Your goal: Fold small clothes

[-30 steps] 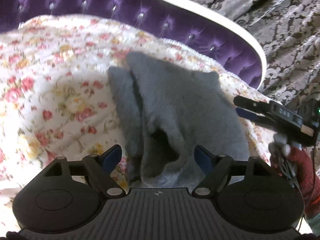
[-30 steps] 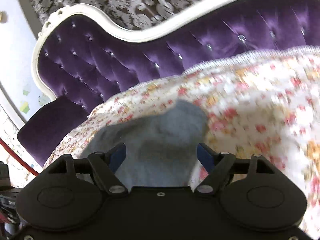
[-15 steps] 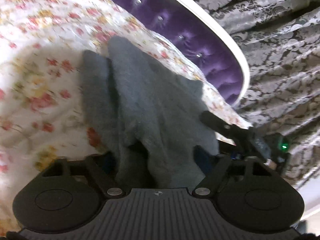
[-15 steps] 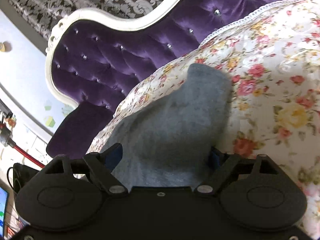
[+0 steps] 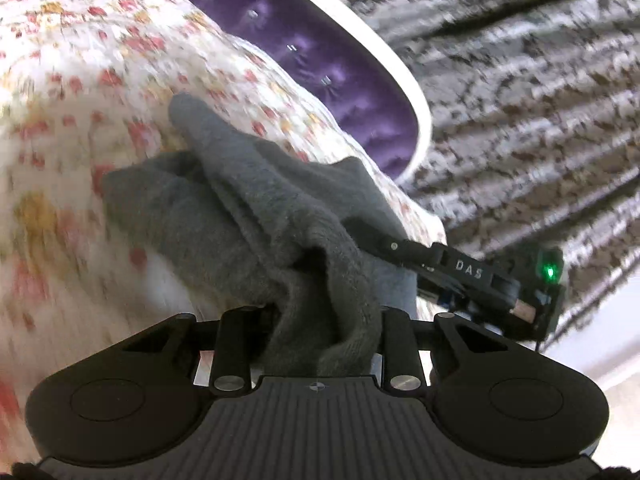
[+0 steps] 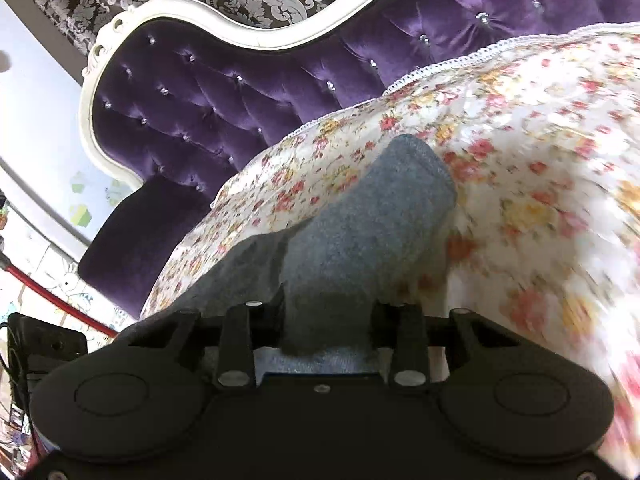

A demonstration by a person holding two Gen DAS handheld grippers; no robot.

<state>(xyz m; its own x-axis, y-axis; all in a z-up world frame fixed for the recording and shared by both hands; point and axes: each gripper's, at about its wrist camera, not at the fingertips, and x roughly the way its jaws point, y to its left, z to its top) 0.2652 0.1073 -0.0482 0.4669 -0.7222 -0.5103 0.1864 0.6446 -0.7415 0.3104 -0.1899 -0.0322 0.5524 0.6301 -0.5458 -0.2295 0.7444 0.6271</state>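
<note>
Presently both claws are gripping the grey sock (image 5: 256,216): left claw (image 5: 320,320) and right claw (image 6: 326,320) are clamping opposite ends (bunched fabric) over the floral bedspread (image 6: 540,152).

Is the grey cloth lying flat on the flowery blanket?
No, the grey cloth is bunched up and pinched in the left gripper.
</note>
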